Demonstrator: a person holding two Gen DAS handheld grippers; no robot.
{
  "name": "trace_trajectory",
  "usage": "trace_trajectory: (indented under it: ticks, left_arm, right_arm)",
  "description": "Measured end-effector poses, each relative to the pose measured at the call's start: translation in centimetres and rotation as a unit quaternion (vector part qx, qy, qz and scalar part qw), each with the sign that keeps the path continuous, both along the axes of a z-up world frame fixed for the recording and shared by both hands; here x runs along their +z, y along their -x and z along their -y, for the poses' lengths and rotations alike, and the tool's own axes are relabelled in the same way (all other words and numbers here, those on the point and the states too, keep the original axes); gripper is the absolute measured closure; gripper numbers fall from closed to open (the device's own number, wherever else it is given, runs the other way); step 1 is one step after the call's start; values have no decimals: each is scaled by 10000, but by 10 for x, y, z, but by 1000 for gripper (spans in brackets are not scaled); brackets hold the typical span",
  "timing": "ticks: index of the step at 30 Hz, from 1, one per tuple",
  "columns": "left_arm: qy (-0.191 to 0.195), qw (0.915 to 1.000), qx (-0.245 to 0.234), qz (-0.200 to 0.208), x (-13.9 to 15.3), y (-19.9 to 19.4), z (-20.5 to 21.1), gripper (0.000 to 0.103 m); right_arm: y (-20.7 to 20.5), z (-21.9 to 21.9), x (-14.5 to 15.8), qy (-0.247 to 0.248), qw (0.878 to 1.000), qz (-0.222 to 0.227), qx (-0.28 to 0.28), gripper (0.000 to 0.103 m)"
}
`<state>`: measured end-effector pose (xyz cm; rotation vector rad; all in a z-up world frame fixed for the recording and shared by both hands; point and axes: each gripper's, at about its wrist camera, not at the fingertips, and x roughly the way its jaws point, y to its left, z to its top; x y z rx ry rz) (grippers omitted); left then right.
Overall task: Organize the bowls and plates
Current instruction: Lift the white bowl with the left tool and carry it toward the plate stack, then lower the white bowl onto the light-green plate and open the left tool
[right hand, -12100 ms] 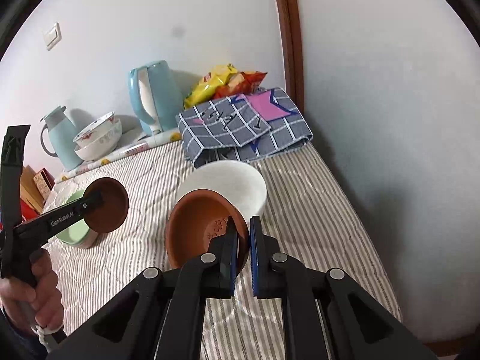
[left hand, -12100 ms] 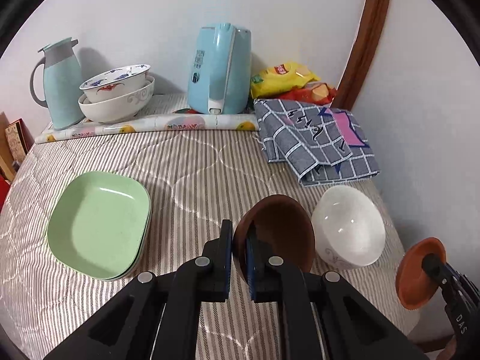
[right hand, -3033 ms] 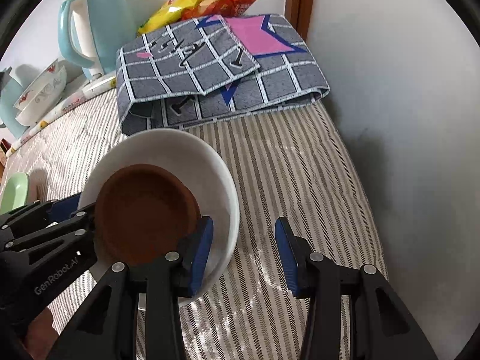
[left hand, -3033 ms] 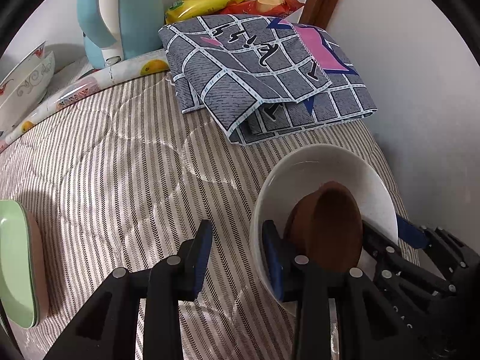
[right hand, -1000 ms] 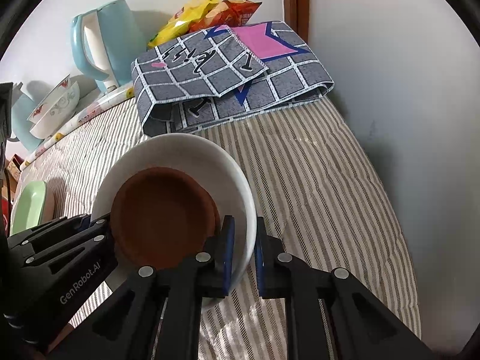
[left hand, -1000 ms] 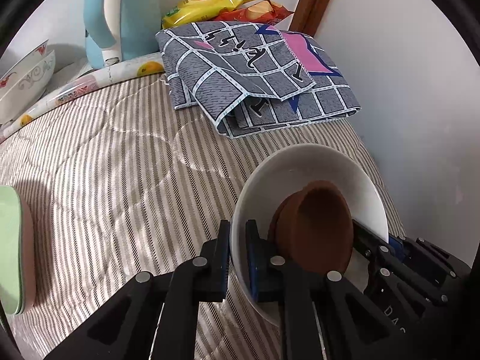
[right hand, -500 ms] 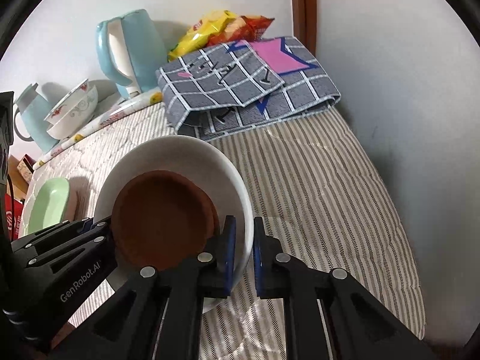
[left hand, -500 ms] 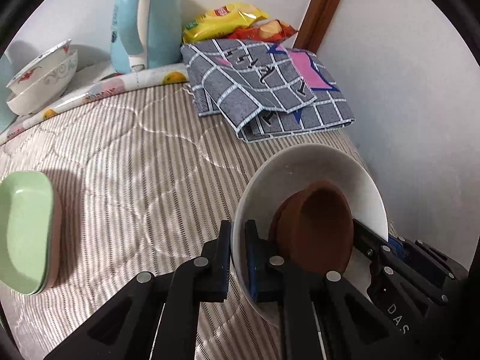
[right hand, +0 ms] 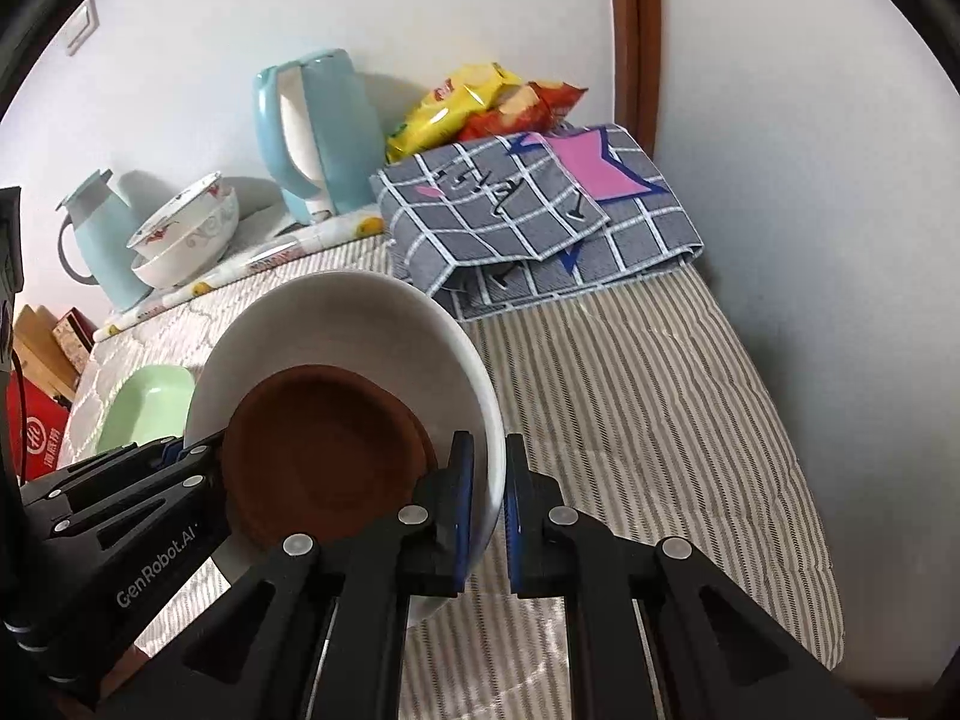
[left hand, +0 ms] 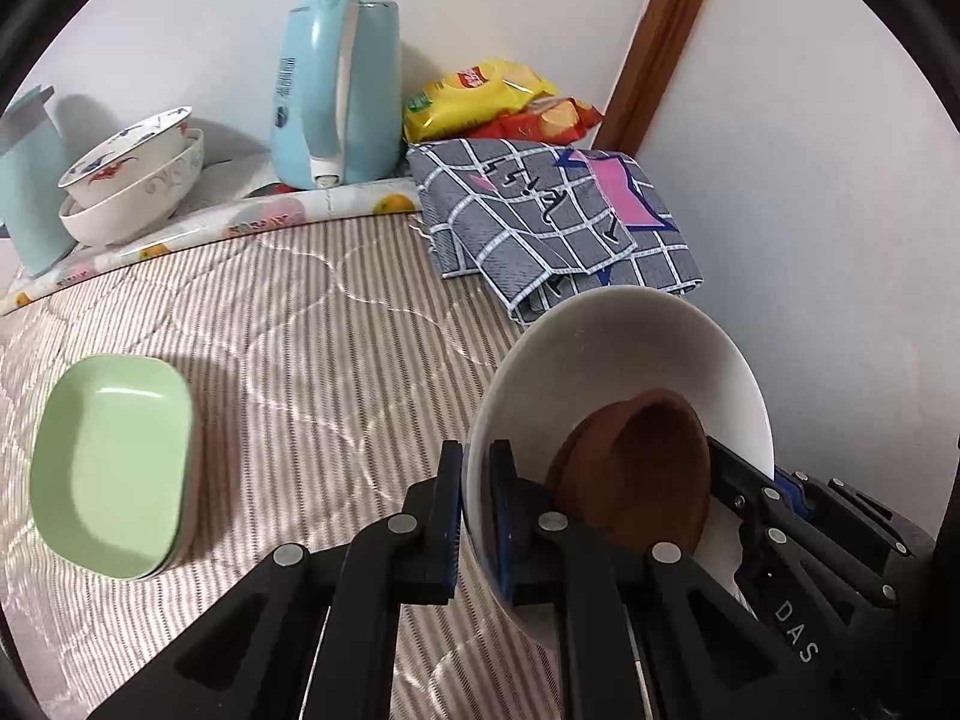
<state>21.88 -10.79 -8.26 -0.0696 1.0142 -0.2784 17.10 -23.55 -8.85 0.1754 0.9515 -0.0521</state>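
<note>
Currently: white bowl (left hand: 606, 354), brown dishes (left hand: 636, 468) nested inside, held above the striped bed (left hand: 288, 324). Left tool (left hand: 477, 516) and right tool (right hand: 487, 504) each clamped on opposite rims. Risk: tilt slides the brown dishes out; uneven pull slips a rim

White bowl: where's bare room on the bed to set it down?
Open striped quilt lies between the green plates and the folded checked cloth, and along the wall side in front of that cloth. The back edge is crowded: kettle, stacked patterned bowls, snack bags.
</note>
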Motion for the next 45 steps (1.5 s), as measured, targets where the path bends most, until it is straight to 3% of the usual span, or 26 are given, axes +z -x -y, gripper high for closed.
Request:
trace_trajectory:
  ticks: [45]
  left_arm:
    - [62, 9990, 320, 308, 35, 5, -124, 94]
  right_arm:
    - [-14, -116, 40, 26, 9987, 351, 357, 95]
